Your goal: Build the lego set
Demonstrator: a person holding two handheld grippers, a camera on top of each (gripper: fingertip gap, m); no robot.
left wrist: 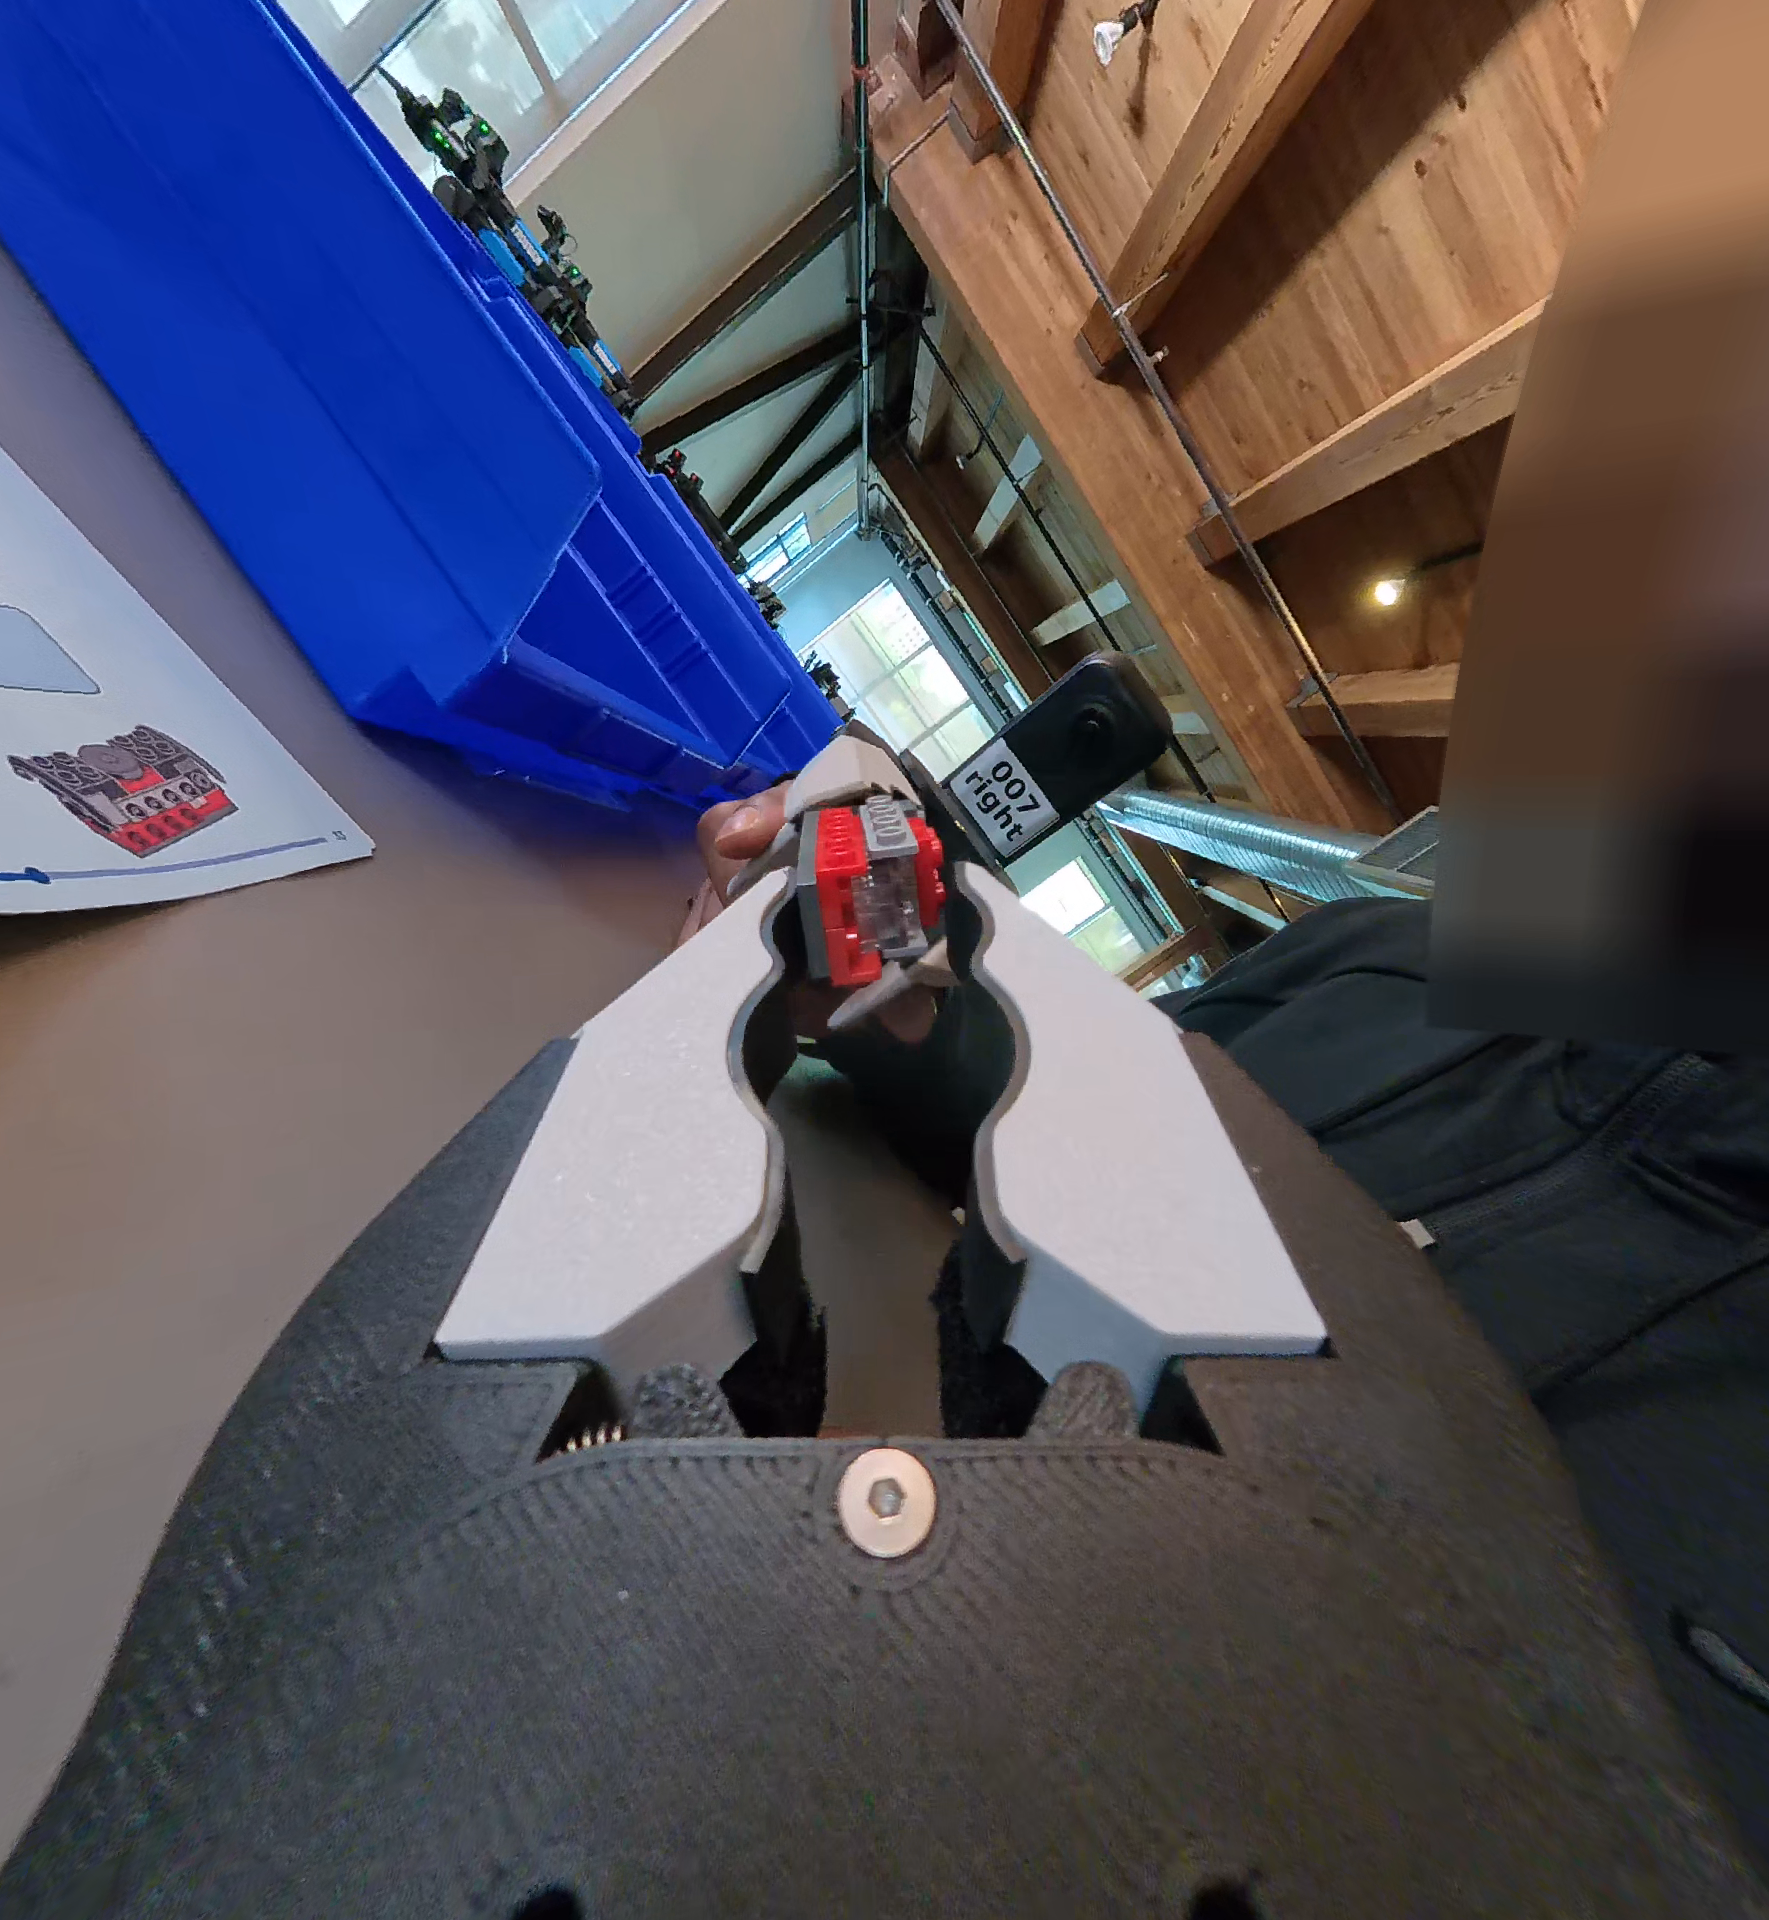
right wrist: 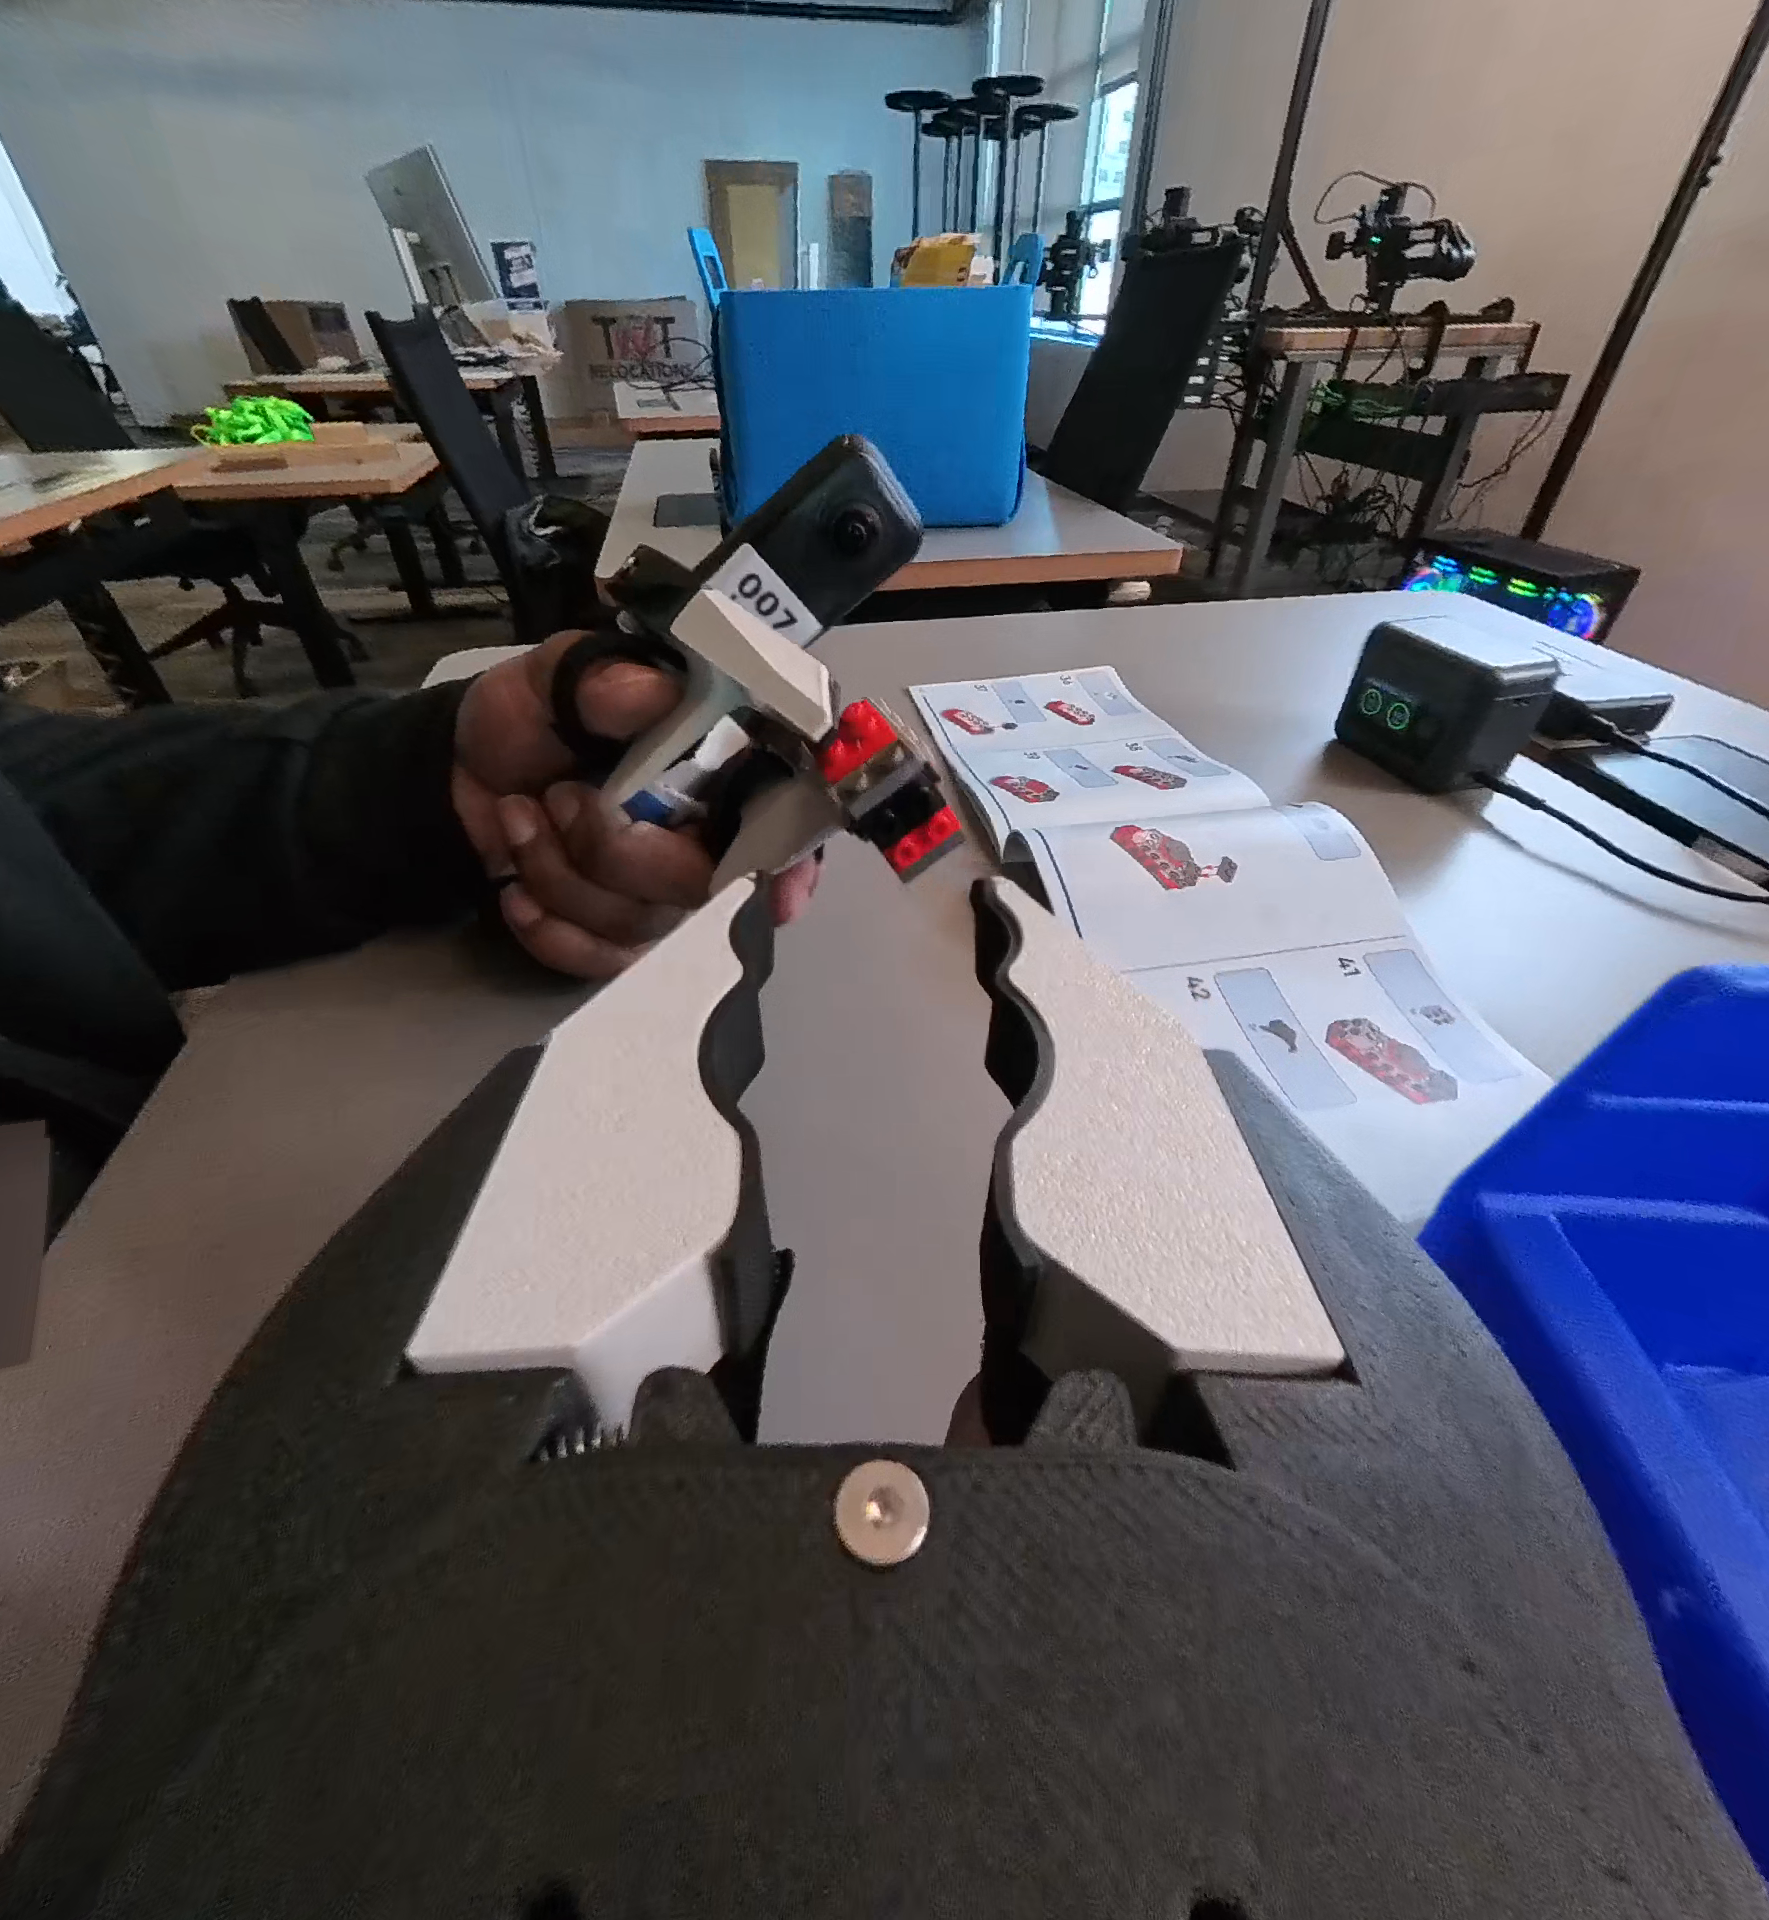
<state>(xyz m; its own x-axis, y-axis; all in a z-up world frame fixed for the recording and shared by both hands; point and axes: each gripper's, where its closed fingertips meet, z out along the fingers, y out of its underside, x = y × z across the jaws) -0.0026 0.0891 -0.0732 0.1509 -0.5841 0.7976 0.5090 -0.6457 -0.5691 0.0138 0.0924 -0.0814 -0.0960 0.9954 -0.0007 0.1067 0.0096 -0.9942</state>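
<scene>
A small lego assembly of red, grey and clear bricks is clamped between the fingertips of my left gripper, held in the air above the table. In the right wrist view the left gripper shows with the assembly sticking out of its tips. My right gripper is open and empty, its tips just short of the assembly. In the left wrist view its grey fingers stand above and below the assembly without closing on it.
An open instruction booklet lies on the grey table; it also shows in the left wrist view. Blue bins stand to the right and along the table. A black charger box with cables sits at the back right. The grippers are tip to tip, or close to it.
</scene>
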